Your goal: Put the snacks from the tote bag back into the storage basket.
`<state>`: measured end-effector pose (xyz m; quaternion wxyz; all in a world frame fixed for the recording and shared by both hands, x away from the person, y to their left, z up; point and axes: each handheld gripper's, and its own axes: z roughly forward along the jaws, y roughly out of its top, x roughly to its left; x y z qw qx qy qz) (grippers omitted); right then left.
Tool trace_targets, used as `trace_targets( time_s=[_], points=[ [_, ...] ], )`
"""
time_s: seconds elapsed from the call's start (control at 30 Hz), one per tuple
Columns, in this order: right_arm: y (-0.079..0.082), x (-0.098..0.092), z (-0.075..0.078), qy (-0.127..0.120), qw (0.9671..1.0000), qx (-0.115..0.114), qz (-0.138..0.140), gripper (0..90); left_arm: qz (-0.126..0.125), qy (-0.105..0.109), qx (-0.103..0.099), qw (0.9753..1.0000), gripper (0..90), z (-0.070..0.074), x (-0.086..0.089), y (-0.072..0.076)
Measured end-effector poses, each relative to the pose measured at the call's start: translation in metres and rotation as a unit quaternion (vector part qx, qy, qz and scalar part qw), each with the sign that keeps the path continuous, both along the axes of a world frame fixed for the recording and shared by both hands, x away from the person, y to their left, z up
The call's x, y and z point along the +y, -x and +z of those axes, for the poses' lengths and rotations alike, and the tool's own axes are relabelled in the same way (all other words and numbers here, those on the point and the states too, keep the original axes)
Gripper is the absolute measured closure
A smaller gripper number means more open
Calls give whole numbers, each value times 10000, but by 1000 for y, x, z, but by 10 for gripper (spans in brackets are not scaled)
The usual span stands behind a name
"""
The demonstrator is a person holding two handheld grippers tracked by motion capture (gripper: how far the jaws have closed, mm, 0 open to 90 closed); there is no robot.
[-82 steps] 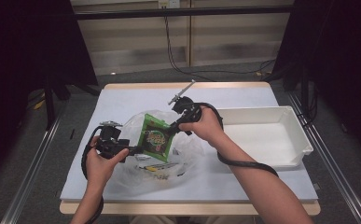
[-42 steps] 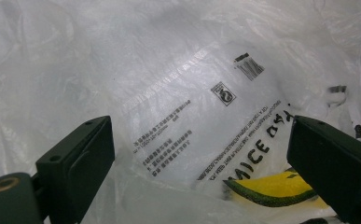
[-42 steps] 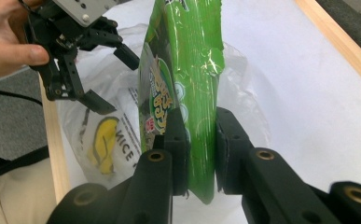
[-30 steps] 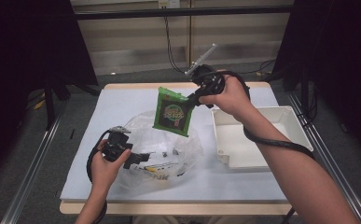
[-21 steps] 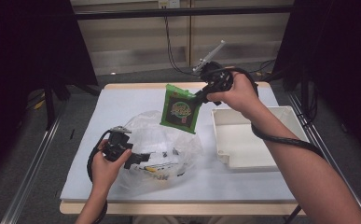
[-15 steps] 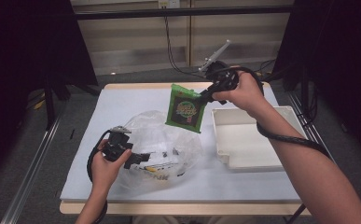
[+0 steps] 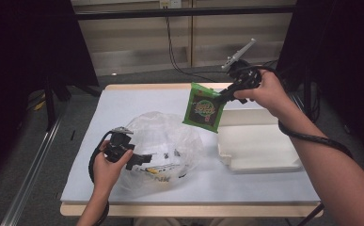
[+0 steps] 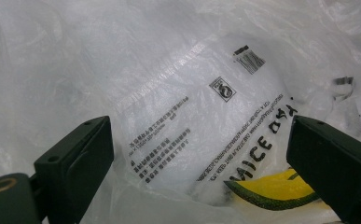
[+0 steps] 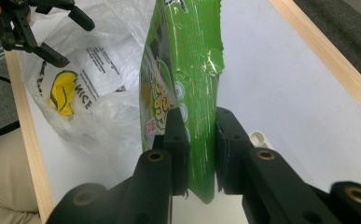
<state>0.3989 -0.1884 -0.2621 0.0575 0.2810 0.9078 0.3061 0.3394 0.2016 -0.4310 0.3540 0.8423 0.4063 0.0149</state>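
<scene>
A green snack packet [image 7: 203, 108] hangs in the air above the table, between the plastic bag and the tray. My right gripper [image 7: 223, 97] is shut on its upper right corner; in the right gripper view the packet [image 9: 187, 84] is pinched between the two jaws of that gripper [image 9: 197, 140]. A crumpled clear plastic bag [image 7: 168, 146] with black print and a yellow mark lies on the table's left half. My left gripper [image 7: 139, 160] is open at the bag's left side. In the left gripper view its jaws stand wide apart with the bag [image 8: 192, 107] right in front.
A white tray [image 7: 259, 146] stands on the right part of the white table [image 7: 123, 103]. Beyond the packet, my left gripper [image 9: 29, 23] shows at the bag [image 9: 89, 74]. The table's wooden edge [image 9: 327, 60] runs nearby. Cables trail from both grippers.
My right gripper has lifted the green packet out of the bag and carried it up and to the right, towards the tray. The left gripper has stayed at the bag.
</scene>
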Motion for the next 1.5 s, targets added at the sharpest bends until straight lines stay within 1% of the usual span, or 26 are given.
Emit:
trace_targets(
  time_s=[0.13,0.23,0.3,0.37,0.6,0.63,0.67,0.73,0.77,0.8,0.87,0.9,0.93,0.97,1.0,1.03,1.13,1.17,1.2,1.23,1.27,1.3,1.33,1.37,1.47,1.5],
  points=[
    [0,-11,-1,-55,10000,16,-22,768,-68,-53,-39,10000,60,0,0,-1],
    [0,-21,0,-122,9999,30,-103,769,-56,-49,17,10000,59,-2,0,-2],
    [0,-27,0,-74,9999,-4,-108,768,-45,-70,31,10000,63,-3,0,-2],
    [0,-32,1,-52,9999,25,-154,768,-16,-52,40,10000,63,-3,-1,-3],
    [-1,-48,2,45,9997,-6,-232,768,-135,-121,44,9998,63,-2,-3,-2],
    [-1,-48,2,45,9997,-6,-232,768,-135,-121,44,9998,63,-2,-3,-2],
    [-1,-53,3,28,9998,-27,-210,768,-140,-82,51,9999,63,-3,-5,-1],
    [-2,-61,2,50,9997,-43,-245,768,-174,-91,72,9998,63,-3,-5,0],
    [-2,-61,2,50,9997,-43,-245,768,-174,-91,72,9998,63,-3,-5,0],
    [-3,-70,0,120,9995,-12,-303,768,-144,-45,93,9998,64,-5,-6,1],
    [-5,-79,-3,205,9992,1,-357,768,-135,-74,132,9998,64,-5,-5,2],
    [-5,-79,-3,205,9992,1,-357,768,-135,-74,132,9998,63,-5,-5,2],
    [-5,-88,-6,236,9988,40,-421,768,-142,-86,98,9998,63,-4,-5,1],
    [-6,-92,-8,227,9988,49,-435,768,-150,-38,95,9998,62,-2,-6,0],
    [-6,-95,-9,222,9986,80,-465,768,-132,-37,72,9999,62,-1,-7,0],
    [-6,-99,-10,255,9985,80,-472,768,-184,-38,80,9998,62,-1,-8,0],
    [-9,-107,-15,359,9981,131,-492,768,-219,-36,65,9997,62,-1,-10,1],
    [-9,-107,-15,359,9981,131,-492,768,-219,-36,65,9997,62,-1,-10,1],
    [-12,-110,-23,405,9980,183,-444,768,-202,-17,80,9998,61,-1,-11,-1],
    [-14,-111,-26,425,9981,171,-414,768,-202,-17,80,9998,61,-1,-11,-1],
    [-16,-111,-31,445,9980,192,-404,768,-228,47,128,9996,61,-3,-13,-2],
    [-19,-111,-35,503,9978,211,-370,768,-228,47,128,9996,61,-3,-13,-2],
    [-23,-110,-40,548,9977,216,-350,768,-256,-22,119,9996,63,-3,-13,-3],
    [-26,-109,-44,572,9975,268,-331,768,-252,-13,126,9996,64,-3,-13,-3],
    [-38,-103,-59,638,9976,250,-116,768,-213,-10,92,9997,59,-2,-13,-7],
    [-42,-101,-64,668,9973,287,-89,767,-213,-10,92,9997,59,-2,-13,-7]
  ],
)
